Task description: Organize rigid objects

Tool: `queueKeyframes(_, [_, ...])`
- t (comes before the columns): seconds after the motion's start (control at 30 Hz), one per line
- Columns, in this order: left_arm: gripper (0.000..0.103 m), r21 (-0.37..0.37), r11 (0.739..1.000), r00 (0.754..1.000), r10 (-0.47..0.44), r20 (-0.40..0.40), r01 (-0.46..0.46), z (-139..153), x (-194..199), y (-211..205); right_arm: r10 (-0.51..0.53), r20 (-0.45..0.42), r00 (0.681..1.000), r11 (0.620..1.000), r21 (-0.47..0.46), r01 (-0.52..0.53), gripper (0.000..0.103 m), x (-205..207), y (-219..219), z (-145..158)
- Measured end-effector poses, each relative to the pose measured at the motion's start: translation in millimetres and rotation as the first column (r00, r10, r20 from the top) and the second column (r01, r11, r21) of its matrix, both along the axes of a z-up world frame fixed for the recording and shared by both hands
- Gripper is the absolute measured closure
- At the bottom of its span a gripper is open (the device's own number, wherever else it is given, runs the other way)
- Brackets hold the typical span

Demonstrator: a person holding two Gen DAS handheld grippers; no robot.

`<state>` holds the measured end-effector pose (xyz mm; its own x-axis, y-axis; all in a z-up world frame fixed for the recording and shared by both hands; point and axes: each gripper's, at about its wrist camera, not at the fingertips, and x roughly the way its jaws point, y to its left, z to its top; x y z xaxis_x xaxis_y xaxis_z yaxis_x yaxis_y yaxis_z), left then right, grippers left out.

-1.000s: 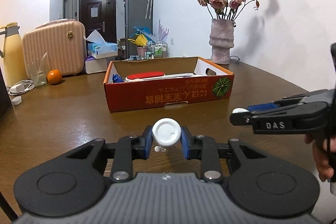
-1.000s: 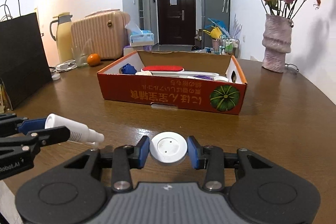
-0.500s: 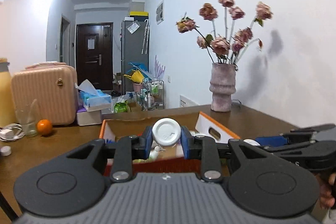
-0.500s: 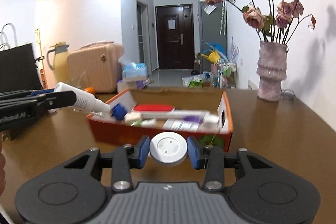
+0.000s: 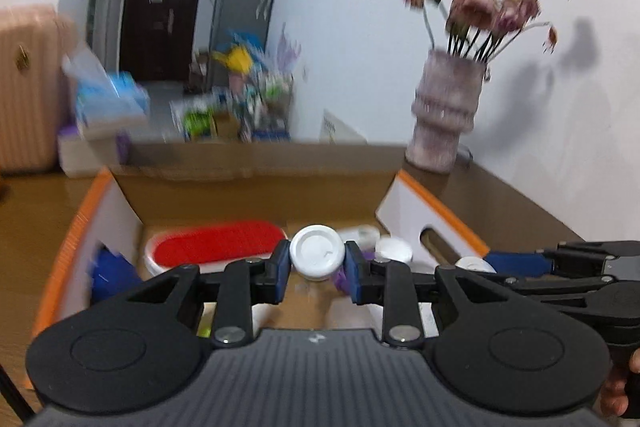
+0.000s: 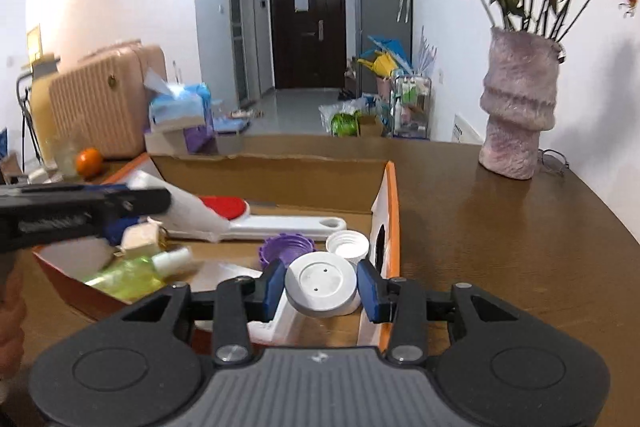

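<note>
My left gripper point(image 5: 317, 262) is shut on a white spray bottle point(image 5: 317, 257), seen end-on; from the right wrist view the bottle point(image 6: 188, 207) slants down over the box, held by the left gripper point(image 6: 132, 203). My right gripper point(image 6: 321, 287) is shut on a round white lid point(image 6: 321, 284); it shows at the right in the left wrist view point(image 5: 472, 264). Both hang over the open orange cardboard box point(image 5: 436, 211), whose right wall point(image 6: 390, 215) is beside the lid. Inside lie a red-and-white brush point(image 5: 218, 247), a purple cap point(image 6: 285, 250), a white cap point(image 6: 347, 245) and a green bottle point(image 6: 132, 275).
A pink vase of dried roses point(image 6: 518, 107) stands on the brown table point(image 6: 500, 247) right of the box. An orange point(image 6: 89, 161), a pink suitcase point(image 6: 106, 103) and a tissue box point(image 6: 178, 107) lie at the back left. A hand point(image 5: 618, 387) holds the right gripper.
Both grippers have travelled forward from the table's near side to above the box, still carrying the bottle and the lid. The box now fills the lower view.
</note>
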<state>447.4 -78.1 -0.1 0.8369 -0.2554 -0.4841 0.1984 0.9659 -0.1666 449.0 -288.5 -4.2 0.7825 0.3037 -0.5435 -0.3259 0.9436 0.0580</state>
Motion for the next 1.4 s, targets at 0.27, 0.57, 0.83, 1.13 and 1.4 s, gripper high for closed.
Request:
queueKeyframes(0.27, [0.042, 0.008, 0.999, 0.998, -0.053, -0.014, 0.053, 3, 15, 9, 0.017, 0.033, 0.999, 0.998, -0.053, -0.015, 0.051, 12, 1, 7])
queueKeyframes(0.57, [0.019, 0.076, 0.997, 0.999, -0.005, -0.047, 0.008, 44, 33, 37, 0.077, 0.010, 0.997, 0.997, -0.012, -0.077, 0.043, 48, 8, 46])
queueKeyframes(0.83, [0.002, 0.080, 0.995, 0.991, 0.074, -0.111, -0.065, 74, 24, 67, 0.072, -0.110, 0.991, 0.994, 0.086, -0.063, 0.036, 65, 19, 63])
queueKeyframes(1.13, [0.000, 0.125, 0.982, 0.982, 0.156, -0.106, -0.142, 83, -25, 76, 0.030, -0.103, 0.994, 0.999, 0.036, -0.026, 0.020, 25, 35, 81])
queueKeyframes(1.4, [0.000, 0.125, 0.977, 0.984, 0.177, -0.007, -0.174, 90, -74, 77, -0.002, -0.063, 0.998, 1.000, 0.005, 0.003, 0.019, -11, 44, 91])
